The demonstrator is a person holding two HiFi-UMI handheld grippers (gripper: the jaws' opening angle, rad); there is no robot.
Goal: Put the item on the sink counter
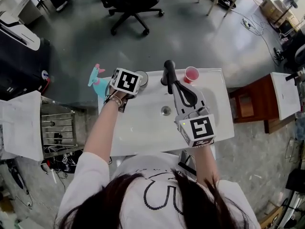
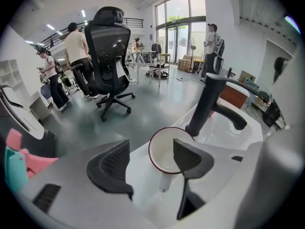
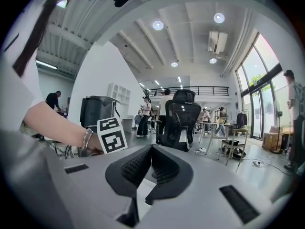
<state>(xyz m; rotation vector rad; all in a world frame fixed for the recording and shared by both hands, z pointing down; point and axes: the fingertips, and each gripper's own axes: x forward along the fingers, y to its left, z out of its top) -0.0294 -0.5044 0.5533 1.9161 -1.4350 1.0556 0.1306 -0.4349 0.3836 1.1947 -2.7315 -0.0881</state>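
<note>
A white enamel mug [image 2: 164, 152] with a dark red rim stands on the white sink counter [image 2: 138, 175], just left of the black faucet [image 2: 209, 104]. Its handle points back between the jaws of my left gripper [image 2: 151, 145], which stand wide apart; neither pad touches the mug. From the head view the mug [image 1: 141, 78] sits at the counter's [image 1: 220, 104] back left corner, half hidden by the left gripper [image 1: 133, 82]. My right gripper [image 1: 178, 88] hovers over the basin near the faucet [image 1: 167, 73]. Its jaws [image 3: 151, 151] are shut with nothing between them.
A pink cup [image 1: 191, 74] stands right of the faucet. The drain [image 1: 166, 110] lies mid-basin. A teal and pink toy [image 1: 97, 78] sits left of the counter, a metal rack [image 1: 57, 128] lower left, a brown cabinet [image 1: 250, 104] right, an office chair [image 1: 128, 4] behind.
</note>
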